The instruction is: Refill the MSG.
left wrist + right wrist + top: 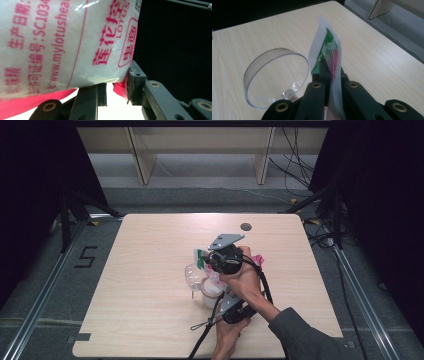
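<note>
The plastic bag of white granules, printed in pink and red Chinese text with the word LOTUS, is held up over the middle of the worktop by both tools. The left hand-held gripper has its jaws pressed on a lower corner of the bag, where the red-edged seam sits between them. The right hand-held gripper has its jaws drawn tight together on the bag's flat top edge, the sealed strip with green and red print rising upright out of them.

Just beside the bag, a clear round plastic container is tipped on its side, its open mouth facing the right gripper view's camera. It looks empty, though a few pale specks may lie at its lower rim. My reading is that the work is pouring the granules into this container: the bag is gripped at 2 points and lifted, but the top strip appears sealed and no granules are seen falling, so opening and pouring are left.

The worktop is pale wood-grain laminate with a dark cable grommet near its far edge. Around it are grey floor, metal floor rails, a floor marking "5", black curtains at both sides, loose cables and light wooden furniture legs beyond.
</note>
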Motion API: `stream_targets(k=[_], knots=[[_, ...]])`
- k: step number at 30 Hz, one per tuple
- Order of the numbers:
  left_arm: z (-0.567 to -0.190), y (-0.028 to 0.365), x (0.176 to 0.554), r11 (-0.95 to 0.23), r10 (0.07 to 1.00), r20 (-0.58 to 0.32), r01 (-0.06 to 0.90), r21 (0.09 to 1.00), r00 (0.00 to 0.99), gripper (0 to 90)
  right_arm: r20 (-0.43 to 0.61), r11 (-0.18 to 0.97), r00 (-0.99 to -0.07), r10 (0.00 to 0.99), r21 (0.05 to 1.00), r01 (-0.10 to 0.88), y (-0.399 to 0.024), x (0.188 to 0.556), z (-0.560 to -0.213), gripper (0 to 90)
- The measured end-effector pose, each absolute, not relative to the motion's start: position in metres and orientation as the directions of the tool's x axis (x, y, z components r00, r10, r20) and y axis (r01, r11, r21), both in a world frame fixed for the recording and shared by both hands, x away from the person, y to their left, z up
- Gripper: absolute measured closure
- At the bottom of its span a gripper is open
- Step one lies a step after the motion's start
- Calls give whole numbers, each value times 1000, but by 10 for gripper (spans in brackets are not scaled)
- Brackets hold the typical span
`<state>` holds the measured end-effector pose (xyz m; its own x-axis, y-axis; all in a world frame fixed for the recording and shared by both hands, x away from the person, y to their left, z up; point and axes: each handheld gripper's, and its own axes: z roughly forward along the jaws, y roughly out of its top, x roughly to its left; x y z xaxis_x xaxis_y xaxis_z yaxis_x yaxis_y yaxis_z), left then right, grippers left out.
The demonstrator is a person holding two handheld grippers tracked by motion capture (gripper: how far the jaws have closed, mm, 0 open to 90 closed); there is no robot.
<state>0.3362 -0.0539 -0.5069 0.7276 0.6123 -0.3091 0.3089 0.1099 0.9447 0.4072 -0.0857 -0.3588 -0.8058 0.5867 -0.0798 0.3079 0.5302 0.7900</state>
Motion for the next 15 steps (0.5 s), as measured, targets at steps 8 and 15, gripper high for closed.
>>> stream_targets(k=[8,15], knots=[[-508,-54,336,121,608,-316,308,944,728,728,-97,547,-810,578,782,297,-84,408,-360,900],[-507,-54,336,126,612,-317,307,943,725,728,-90,538,-807,583,787,301,-83,408,-359,900]])
